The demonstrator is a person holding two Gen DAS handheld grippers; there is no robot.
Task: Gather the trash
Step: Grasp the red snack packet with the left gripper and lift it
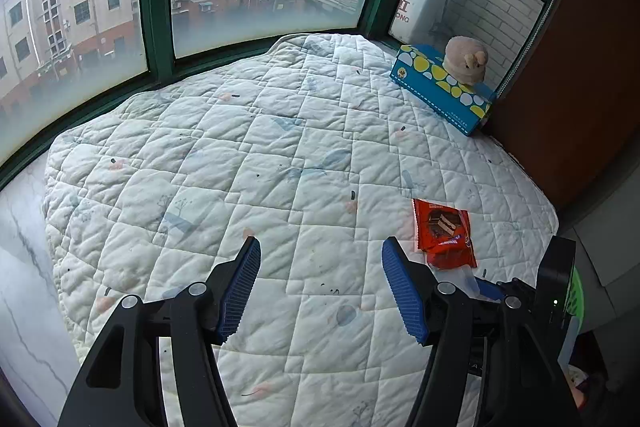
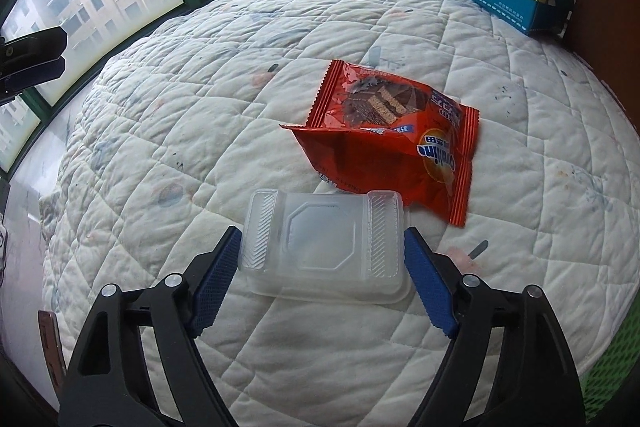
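A red snack wrapper (image 2: 404, 143) lies on the white quilted mat (image 2: 200, 107). A clear plastic tray (image 2: 324, 247) lies just in front of it. My right gripper (image 2: 322, 259) has its blue pads on both sides of the tray, touching its ends; it looks shut on the tray, which still rests on the mat. In the left wrist view the wrapper (image 1: 444, 231) lies right of my left gripper (image 1: 320, 283), which is open and empty above the mat (image 1: 240, 147). The right gripper (image 1: 520, 291) shows at the right edge there.
A blue tissue box (image 1: 440, 87) with a plush toy (image 1: 466, 61) on it stands at the mat's far right corner, by a brown wall (image 1: 580, 87). Green-framed windows (image 1: 160, 7) run behind. A green mesh bin (image 2: 608, 367) sits at the right edge.
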